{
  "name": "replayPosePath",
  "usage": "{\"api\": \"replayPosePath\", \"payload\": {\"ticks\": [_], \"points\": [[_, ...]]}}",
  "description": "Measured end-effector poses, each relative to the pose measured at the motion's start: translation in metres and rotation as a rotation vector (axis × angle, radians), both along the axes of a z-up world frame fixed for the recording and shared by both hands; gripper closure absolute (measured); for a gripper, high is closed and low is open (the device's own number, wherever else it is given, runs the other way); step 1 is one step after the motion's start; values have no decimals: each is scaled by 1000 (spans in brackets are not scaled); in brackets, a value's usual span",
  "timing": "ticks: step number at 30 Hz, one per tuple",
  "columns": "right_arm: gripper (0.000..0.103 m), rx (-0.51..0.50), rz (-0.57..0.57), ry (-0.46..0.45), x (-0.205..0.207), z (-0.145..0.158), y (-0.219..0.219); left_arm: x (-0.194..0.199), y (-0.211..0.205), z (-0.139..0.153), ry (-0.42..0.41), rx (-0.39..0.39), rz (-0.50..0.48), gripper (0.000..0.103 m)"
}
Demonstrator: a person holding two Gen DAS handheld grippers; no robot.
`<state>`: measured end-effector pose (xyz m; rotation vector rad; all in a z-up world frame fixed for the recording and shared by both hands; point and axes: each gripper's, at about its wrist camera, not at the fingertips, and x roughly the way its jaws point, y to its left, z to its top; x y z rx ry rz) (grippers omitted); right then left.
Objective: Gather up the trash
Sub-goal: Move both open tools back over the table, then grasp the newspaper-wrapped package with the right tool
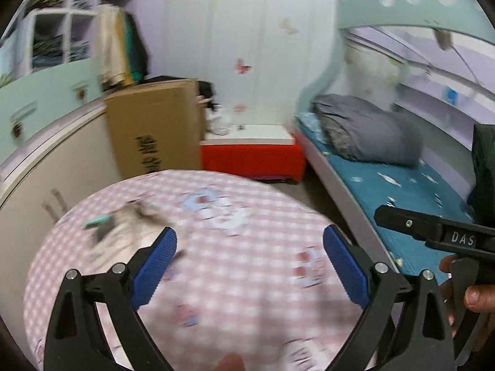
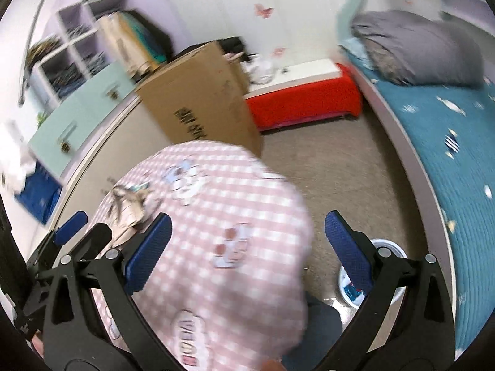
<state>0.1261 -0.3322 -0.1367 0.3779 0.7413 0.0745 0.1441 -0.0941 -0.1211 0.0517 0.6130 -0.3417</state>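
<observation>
A small pile of crumpled paper trash (image 1: 130,232) with a teal scrap lies on the far left of a round table with a pink checked cloth (image 1: 247,278). My left gripper (image 1: 249,245) is open and empty above the table, its left finger just right of the pile. In the right wrist view the pile (image 2: 130,204) lies ahead left. My right gripper (image 2: 247,232) is open and empty over the table's right edge. The left gripper's blue pad (image 2: 72,224) shows at far left. A white bin (image 2: 393,272) stands on the floor by the right finger.
A cardboard box (image 1: 154,130) leans behind the table. A red bench (image 1: 253,157) stands against the white wall. A bed with a teal sheet (image 1: 402,204) and a grey pillow (image 1: 368,130) runs along the right. Cabinets and shelves (image 2: 74,105) line the left.
</observation>
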Motion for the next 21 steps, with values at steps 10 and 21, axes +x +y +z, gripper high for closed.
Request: {"api": "replayPosePath", "payload": {"ticks": [10,21], "points": [[6,-93,268,-15,65,-6,128,11,136,-24,44,-47,314,10],[6,-194,463,-9,134,-36,230,22,202,-49,87,-65,479,10]]}}
